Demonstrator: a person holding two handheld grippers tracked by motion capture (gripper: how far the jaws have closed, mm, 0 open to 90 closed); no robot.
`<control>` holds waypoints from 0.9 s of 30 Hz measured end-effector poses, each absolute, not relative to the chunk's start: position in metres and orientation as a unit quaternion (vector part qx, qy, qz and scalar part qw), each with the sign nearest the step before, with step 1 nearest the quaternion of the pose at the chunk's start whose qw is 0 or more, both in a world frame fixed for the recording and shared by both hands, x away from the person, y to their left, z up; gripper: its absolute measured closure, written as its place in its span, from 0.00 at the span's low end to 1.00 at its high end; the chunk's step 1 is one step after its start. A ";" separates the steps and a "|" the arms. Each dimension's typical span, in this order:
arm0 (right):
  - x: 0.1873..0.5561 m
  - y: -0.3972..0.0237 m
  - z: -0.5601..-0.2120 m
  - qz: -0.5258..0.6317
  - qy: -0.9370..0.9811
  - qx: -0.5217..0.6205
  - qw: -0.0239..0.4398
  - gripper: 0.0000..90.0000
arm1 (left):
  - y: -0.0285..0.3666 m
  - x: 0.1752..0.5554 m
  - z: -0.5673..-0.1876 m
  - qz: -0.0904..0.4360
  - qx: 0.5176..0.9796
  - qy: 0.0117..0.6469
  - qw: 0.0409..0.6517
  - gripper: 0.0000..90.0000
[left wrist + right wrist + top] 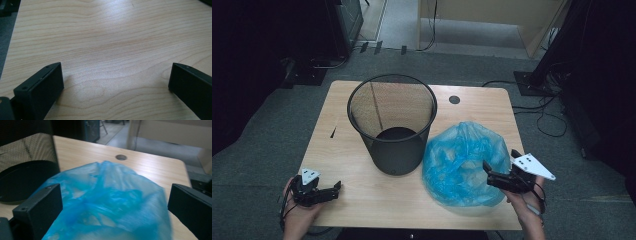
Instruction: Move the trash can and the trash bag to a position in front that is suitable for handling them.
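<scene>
My right tool has jaws wide apart, blue plastic bag bunched on the counter just ahead, likely not gripped. Black mesh bin stands beyond the bag. My left tool, jaws apart, over bare wood.

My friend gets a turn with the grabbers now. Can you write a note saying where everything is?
Left gripper: open, low over bare table, holding nothing.
Right gripper: open, at the right edge of the blue bag, not gripping it.
The bag lies puffed on the table beside the black mesh bin, which stands upright with no liner.
Done: nothing visible yet. Left, probably: fit the bag into the bin.
</scene>
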State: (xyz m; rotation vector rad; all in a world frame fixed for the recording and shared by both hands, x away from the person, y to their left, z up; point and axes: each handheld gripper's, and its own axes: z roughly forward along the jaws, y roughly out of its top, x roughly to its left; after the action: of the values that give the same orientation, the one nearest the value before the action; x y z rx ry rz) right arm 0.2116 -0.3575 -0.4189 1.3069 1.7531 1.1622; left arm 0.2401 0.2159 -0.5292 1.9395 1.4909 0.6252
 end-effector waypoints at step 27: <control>0.285 -0.313 -0.526 0.322 0.722 0.564 0.239 0.01 | 0.216 0.240 -0.529 0.235 0.733 0.562 0.304 0.00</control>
State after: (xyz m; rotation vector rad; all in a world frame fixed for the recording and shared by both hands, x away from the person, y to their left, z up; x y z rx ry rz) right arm 0.2846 -0.3134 -0.5261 1.5431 1.9771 0.8809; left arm 0.2400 0.2158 -0.5292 1.9411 1.4887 0.6231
